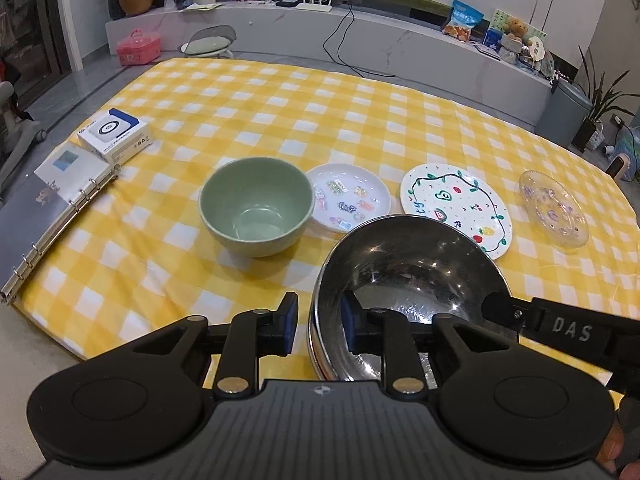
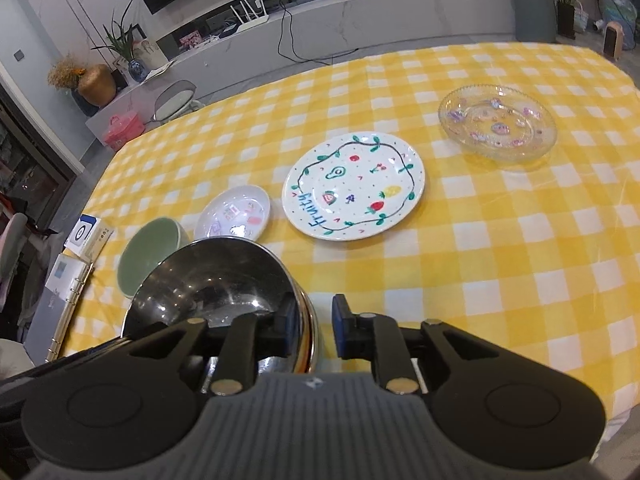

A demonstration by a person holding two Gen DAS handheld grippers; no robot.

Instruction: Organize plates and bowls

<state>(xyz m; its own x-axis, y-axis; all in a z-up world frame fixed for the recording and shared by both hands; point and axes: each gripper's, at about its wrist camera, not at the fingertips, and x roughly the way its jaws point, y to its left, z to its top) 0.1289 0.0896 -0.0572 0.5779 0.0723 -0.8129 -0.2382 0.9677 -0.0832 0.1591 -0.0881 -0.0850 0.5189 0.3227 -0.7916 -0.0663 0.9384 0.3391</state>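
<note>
A steel bowl (image 1: pixel 412 276) sits near the table's front edge; it also shows in the right wrist view (image 2: pixel 216 276). My left gripper (image 1: pixel 319 326) straddles its left rim, one finger inside and one outside, with a gap to the wall. My right gripper (image 2: pixel 316 330) straddles its right rim the same way, with a gap. A green bowl (image 1: pixel 256 206) stands left of the steel bowl. Behind lie a small white sticker plate (image 1: pixel 348 196), a fruit-painted plate (image 1: pixel 456 208) and a clear glass plate (image 1: pixel 554 208).
A yellow checked cloth (image 1: pixel 280 104) covers the table. An open ring binder (image 1: pixel 52 208) and a white box (image 1: pixel 114 134) lie at the left edge. A marble TV bench (image 1: pixel 360 36) stands beyond the table.
</note>
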